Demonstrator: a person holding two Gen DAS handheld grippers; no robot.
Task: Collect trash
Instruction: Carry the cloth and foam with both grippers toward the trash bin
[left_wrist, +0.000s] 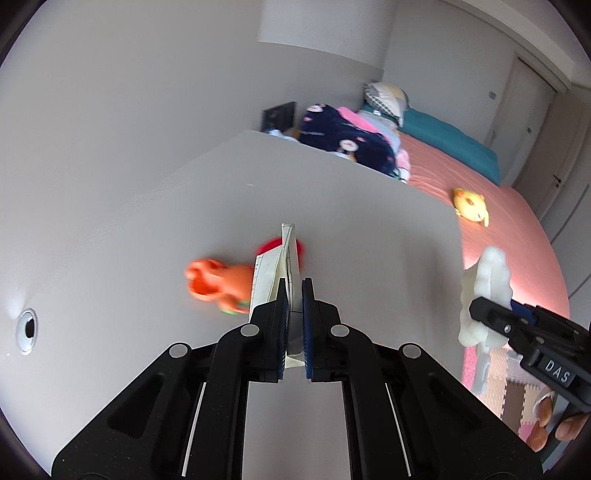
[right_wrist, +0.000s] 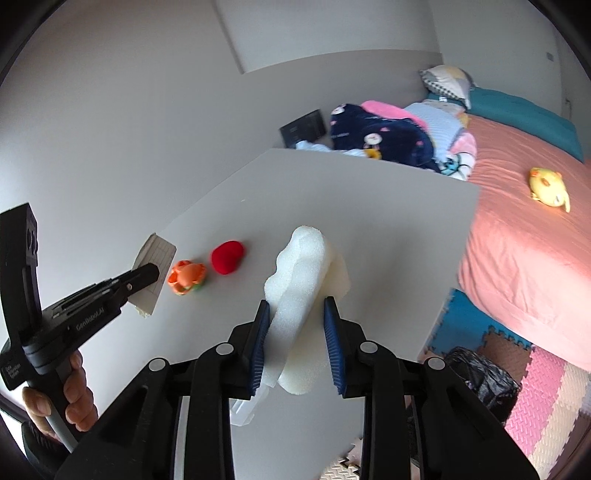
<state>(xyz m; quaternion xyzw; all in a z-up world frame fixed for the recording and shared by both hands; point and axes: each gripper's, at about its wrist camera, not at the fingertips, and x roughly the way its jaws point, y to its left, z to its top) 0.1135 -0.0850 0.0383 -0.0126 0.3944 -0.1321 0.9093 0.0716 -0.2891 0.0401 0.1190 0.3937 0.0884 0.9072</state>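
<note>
My left gripper (left_wrist: 294, 291) is shut on a folded sheet of lined paper (left_wrist: 273, 269), which stands up between its blue pads above the white table (left_wrist: 351, 206). My right gripper (right_wrist: 297, 314) is shut on a long piece of white foam (right_wrist: 299, 273) and holds it over the table. From the right wrist view the left gripper (right_wrist: 152, 274) shows at the left with the lined paper (right_wrist: 157, 253) in its tip. The left wrist view shows the right gripper (left_wrist: 484, 308) past the table's right edge, with the foam (left_wrist: 489, 280) in it.
An orange toy (right_wrist: 186, 277) and a red soft lump (right_wrist: 227, 257) lie on the table (right_wrist: 369, 221). A black bag (right_wrist: 480, 376) sits on the foam-mat floor to the right of the table. Behind lies a pink bed (right_wrist: 517, 240) with a yellow plush (right_wrist: 548, 184) and piled clothes (right_wrist: 380, 136).
</note>
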